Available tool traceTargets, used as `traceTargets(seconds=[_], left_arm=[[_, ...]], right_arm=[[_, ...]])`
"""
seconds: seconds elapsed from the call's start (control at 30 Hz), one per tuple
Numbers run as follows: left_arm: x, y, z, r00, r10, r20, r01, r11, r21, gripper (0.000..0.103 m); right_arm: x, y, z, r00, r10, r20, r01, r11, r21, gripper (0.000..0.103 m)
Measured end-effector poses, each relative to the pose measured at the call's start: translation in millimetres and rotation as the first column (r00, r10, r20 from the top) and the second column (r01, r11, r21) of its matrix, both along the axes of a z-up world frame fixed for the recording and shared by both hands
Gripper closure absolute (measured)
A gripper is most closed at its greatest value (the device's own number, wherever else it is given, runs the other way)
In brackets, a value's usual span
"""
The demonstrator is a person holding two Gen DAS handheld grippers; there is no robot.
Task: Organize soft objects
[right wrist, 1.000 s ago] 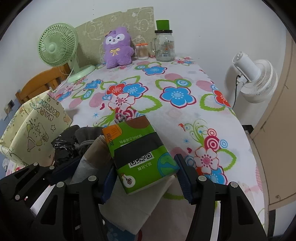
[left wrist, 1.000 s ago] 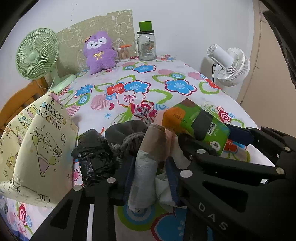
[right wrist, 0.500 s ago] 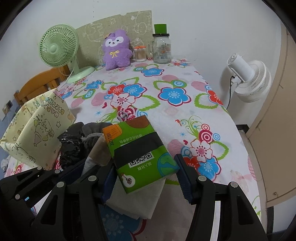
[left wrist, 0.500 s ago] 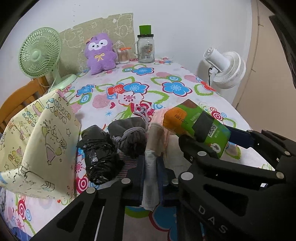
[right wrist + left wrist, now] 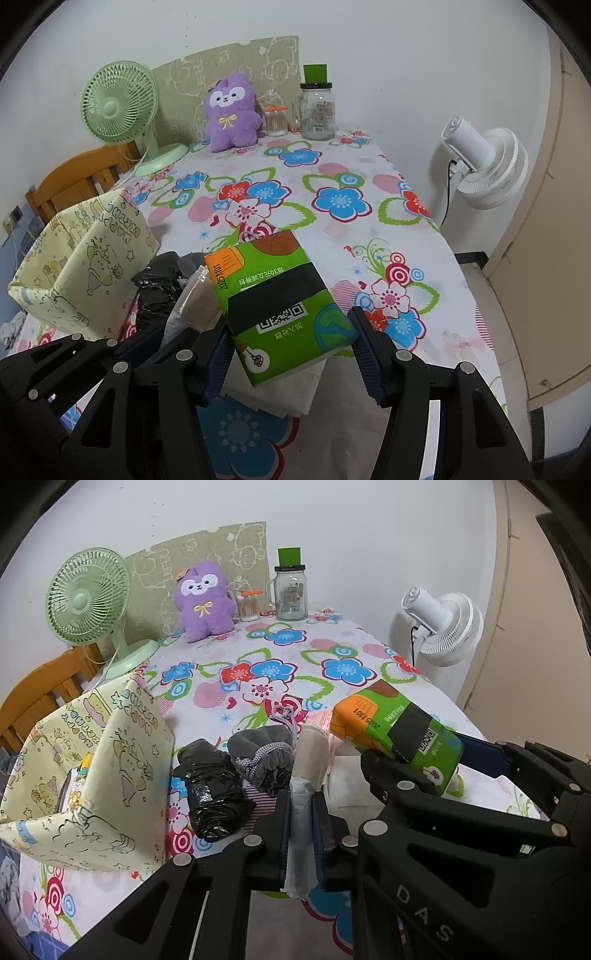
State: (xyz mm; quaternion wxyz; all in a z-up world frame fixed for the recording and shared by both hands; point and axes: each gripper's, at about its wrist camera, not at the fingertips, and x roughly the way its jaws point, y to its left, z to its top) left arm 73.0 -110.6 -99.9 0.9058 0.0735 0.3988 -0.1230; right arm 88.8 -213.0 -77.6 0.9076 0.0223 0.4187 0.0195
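Two fingers (image 5: 364, 354) flank tissue pack (image 5: 280, 302), both touching.

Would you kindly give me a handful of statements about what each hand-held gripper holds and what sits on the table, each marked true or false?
1. The right hand-held gripper holds the green tissue pack. True.
2. The left hand-held gripper is open with nothing in it. False: it is shut on the clear plastic roll.
3. The purple plush toy lies inside the yellow fabric bin. False: it sits at the far end of the table by the wall.
4. The black plastic bundle lies between the yellow fabric bin and the grey drawstring pouch. True.
5. The glass jar lies tipped over. False: it stands upright.
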Motion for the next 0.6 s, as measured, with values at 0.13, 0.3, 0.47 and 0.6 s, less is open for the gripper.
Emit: traceTargets(seconds=[0.13, 0.3, 0.47, 0.6], left_arm=[[-4.3, 1.9, 6.7, 1.000, 0.001, 0.013, -0.001, 1.000, -0.003, 0.094], [-10.8, 5.9, 15.6, 1.000, -0.001, 0.029, 0.001, 1.000, -0.002, 0.094], [-17.2, 9.8, 26.9, 0.999, 0.001, 0.047, -0.001, 1.000, 0.001, 0.093], [-20.9, 13.0, 35.5, 0.998, 0.001, 0.062, -0.001, 1.000, 0.002, 0.093]], right_arm=[[-4.1, 1.7, 6.8, 1.000, -0.010, 0.013, 0.010, 1.000, -0.006, 0.040], [-10.6, 5.7, 15.8, 0.999, -0.012, 0.031, 0.013, 1.000, -0.011, 0.040], [-17.1, 11.2, 27.5, 0.998, -0.013, 0.057, 0.014, 1.000, -0.014, 0.040], [-21.9, 14.5, 38.5, 0.997, -0.014, 0.080, 0.016, 1.000, -0.018, 0.040]])
